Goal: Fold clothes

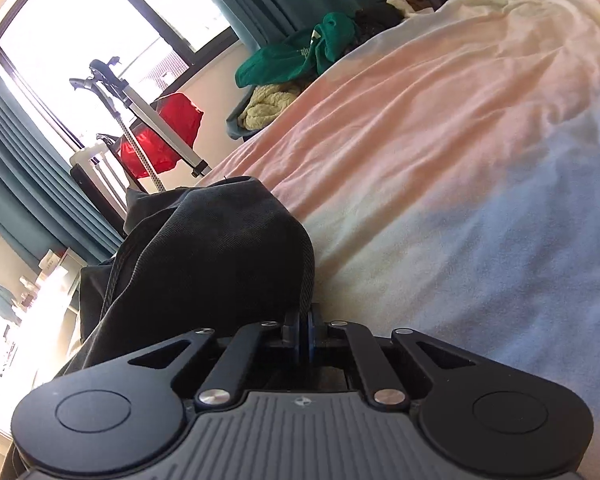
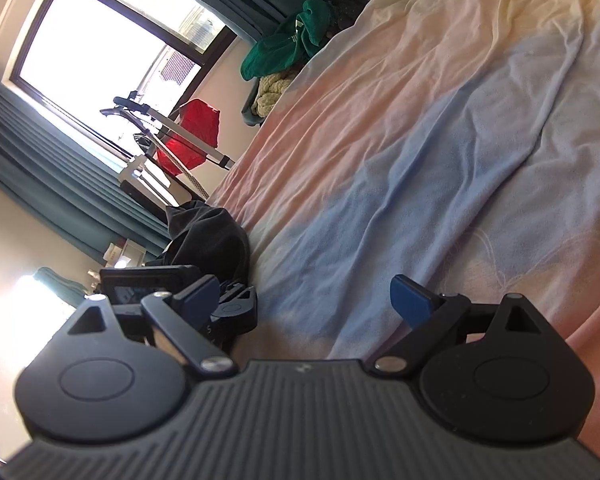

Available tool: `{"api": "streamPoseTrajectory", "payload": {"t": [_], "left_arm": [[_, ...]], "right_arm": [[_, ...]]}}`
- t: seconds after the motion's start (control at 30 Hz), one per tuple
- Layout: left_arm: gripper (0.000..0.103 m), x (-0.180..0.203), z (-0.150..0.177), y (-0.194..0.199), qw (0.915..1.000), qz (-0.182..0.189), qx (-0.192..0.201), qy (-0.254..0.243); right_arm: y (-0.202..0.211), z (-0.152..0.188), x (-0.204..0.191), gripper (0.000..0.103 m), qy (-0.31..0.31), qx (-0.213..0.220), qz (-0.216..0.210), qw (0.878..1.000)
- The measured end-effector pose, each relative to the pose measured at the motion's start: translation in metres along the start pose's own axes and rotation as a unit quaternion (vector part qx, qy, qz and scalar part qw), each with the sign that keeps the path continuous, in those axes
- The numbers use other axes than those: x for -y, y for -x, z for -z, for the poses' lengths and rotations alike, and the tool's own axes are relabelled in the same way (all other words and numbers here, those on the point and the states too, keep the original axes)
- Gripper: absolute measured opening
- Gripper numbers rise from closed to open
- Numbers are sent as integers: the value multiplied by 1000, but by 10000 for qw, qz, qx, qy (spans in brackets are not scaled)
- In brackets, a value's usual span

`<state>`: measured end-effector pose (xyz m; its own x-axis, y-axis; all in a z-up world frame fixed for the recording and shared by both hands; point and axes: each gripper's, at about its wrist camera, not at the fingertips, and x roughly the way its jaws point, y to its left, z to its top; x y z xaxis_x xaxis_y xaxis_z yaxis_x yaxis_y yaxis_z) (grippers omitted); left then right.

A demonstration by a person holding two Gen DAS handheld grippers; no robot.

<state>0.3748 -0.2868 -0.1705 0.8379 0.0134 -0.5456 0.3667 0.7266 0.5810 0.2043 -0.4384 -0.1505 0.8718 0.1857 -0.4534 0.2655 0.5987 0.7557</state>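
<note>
A: Two grippers are low over the bed sheet (image 1: 440, 152), but only one holds something. The left gripper (image 1: 305, 322) has its blue pads pressed together on a ribbed edge of the dark garment (image 1: 204, 248). The cloth bunches up in a heap from the pads toward ten o'clock, at the sheet's edge.

B: And the right gripper (image 2: 304, 300)?

A: Its jaws stand wide apart and nothing is between them, only bare sheet. In the right wrist view the dark garment (image 2: 212, 240) lies at about ten o'clock from it, well to the side, and the left gripper (image 2: 228, 308) is seen just below that heap.

B: So how far is the folding?

A: I judge it is at the very start. The garment is still crumpled, not spread, and I see no fold in it. It must probably be pulled onto the sheet, laid flat, then folded.

B: Is more clothing waiting?

A: Yes, a green garment (image 1: 296, 56) and a cream knitted piece (image 1: 266, 108) lie unfolded at twelve o'clock, beyond the bed.
</note>
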Motion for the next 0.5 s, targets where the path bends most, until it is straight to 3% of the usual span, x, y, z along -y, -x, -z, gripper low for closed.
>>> {"api": "streamPoseTrajectory", "payload": {"t": [0.1, 0.23, 0.33, 0.5], "left_arm": [[1, -19, -3, 38, 9992, 53, 369, 158], [1, -71, 4, 122, 9932, 278, 914, 669], [1, -106, 31, 185, 9848, 273, 1446, 924], [1, -143, 101, 266, 9686, 326, 1562, 1909]], "right_arm": [[1, -2, 3, 94, -67, 45, 8, 10000], [8, -1, 0, 94, -23, 161, -38, 9999], [12, 1, -6, 94, 11, 177, -13, 9998], [21, 13, -21, 94, 421, 29, 86, 9991]]}}
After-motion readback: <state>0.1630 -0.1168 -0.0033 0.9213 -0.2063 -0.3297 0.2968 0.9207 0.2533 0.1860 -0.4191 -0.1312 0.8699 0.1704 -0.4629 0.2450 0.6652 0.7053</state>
